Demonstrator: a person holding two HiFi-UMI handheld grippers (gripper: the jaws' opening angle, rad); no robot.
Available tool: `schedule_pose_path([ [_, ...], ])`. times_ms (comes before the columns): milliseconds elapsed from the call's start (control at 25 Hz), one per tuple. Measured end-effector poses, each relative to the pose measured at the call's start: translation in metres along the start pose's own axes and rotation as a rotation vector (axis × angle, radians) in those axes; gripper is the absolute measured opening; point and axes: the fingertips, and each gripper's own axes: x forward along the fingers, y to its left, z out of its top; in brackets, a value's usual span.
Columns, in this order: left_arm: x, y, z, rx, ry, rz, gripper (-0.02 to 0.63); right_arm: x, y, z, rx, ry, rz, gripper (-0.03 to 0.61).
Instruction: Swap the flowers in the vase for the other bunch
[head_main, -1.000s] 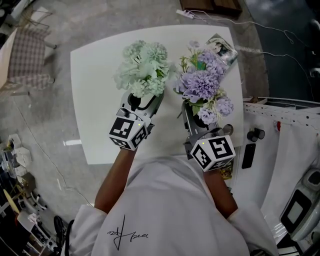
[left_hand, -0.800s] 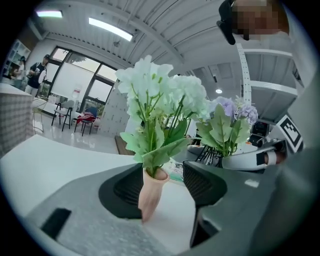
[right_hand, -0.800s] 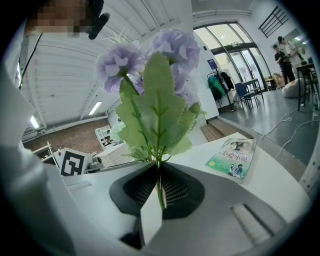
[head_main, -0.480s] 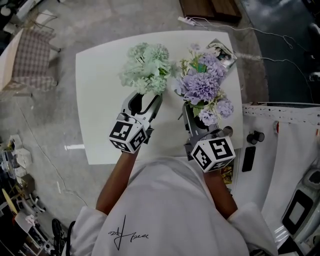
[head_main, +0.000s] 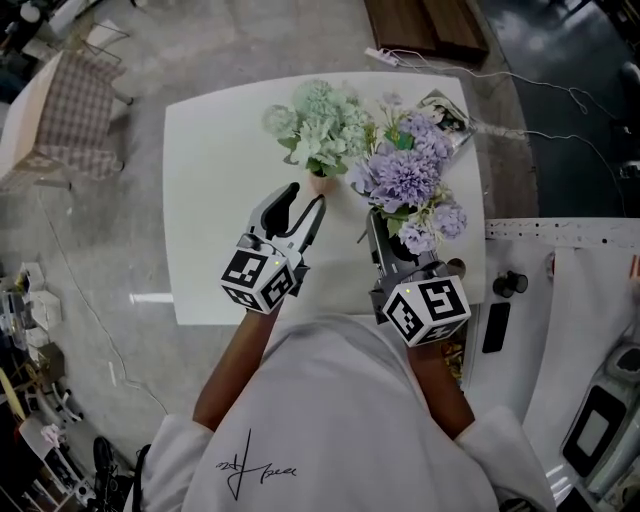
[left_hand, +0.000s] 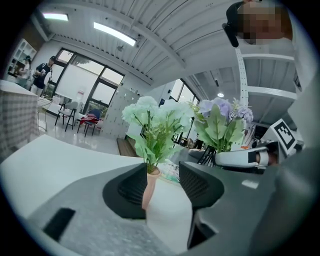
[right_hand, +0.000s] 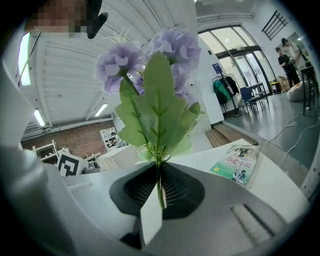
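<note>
A small peach vase with a pale green bunch stands upright on the white table. My left gripper is just short of it, open, its jaws closing with nothing pressed between the pads. In the left gripper view the vase shows beyond the left fingertip, under the green flowers. My right gripper is shut on the stems of the purple bunch, held upright to the right of the vase. The thin stem is pinched between the pads of the right gripper, below the purple blooms.
A book lies at the table's far right corner, also seen in the right gripper view as a green-covered book. A checked chair stands off the far left. A white bench with black items borders the right side.
My left gripper has drawn back from the vase toward me and its jaws have narrowed. The vase with the green bunch now stands free. The right gripper still holds the purple bunch.
</note>
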Motion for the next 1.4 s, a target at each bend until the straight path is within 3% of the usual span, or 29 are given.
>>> schedule_pose_path([
  [1400, -0.045, -0.056, 0.010, 0.047, -0.084, -0.023, 0.029, -0.031, 0.013, 0.014, -0.036, -0.075, 0.060, 0.031],
])
